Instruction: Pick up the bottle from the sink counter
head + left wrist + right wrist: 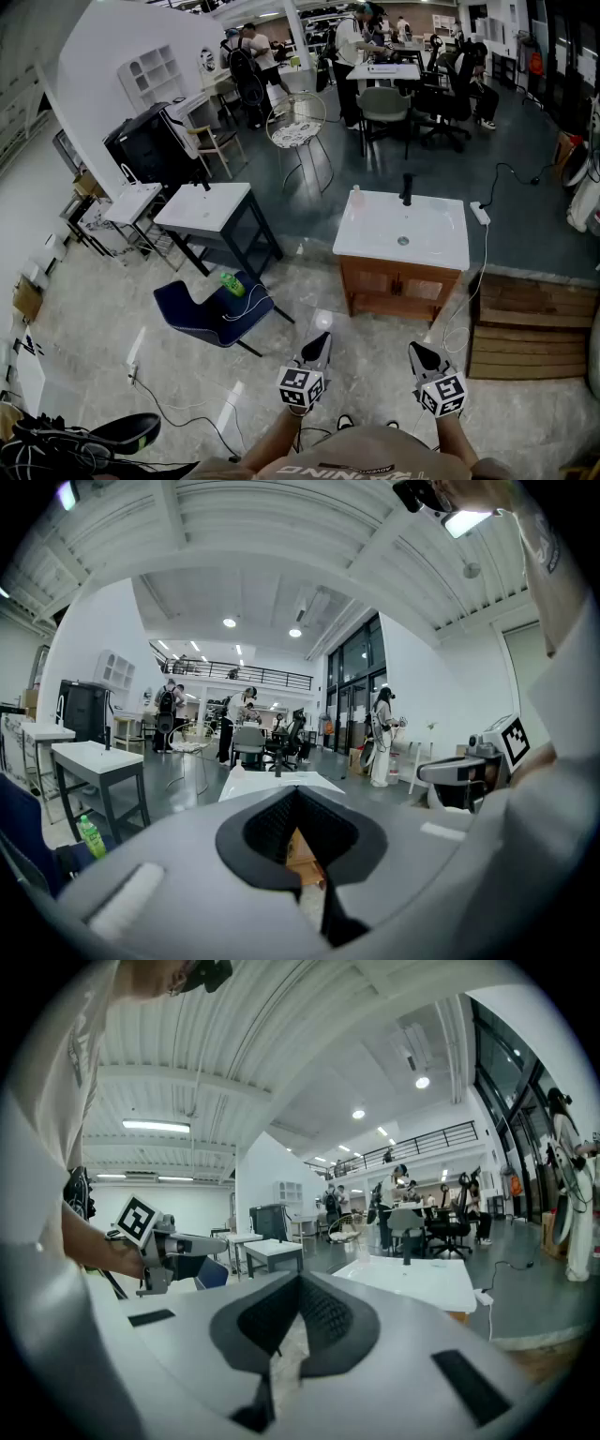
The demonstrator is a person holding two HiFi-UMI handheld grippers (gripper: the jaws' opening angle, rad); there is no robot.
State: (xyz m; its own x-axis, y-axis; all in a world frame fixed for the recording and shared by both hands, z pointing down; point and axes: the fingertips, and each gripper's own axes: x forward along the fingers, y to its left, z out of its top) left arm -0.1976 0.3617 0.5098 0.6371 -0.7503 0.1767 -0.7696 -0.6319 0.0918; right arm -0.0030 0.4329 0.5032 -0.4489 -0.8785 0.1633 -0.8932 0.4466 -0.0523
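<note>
The bottle (356,195) stands upright at the back left corner of the sink counter (441,246), left of the black faucet (406,189) and well apart from both grippers. The left gripper (318,344) and right gripper (418,354) are low in the head view, side by side, pointing toward the counter. Each has its jaws pressed together with nothing between them — only floor and the cabinet show through the gap behind the tips. A green bottle (232,283) lies on a blue chair (192,314) to the left.
</note>
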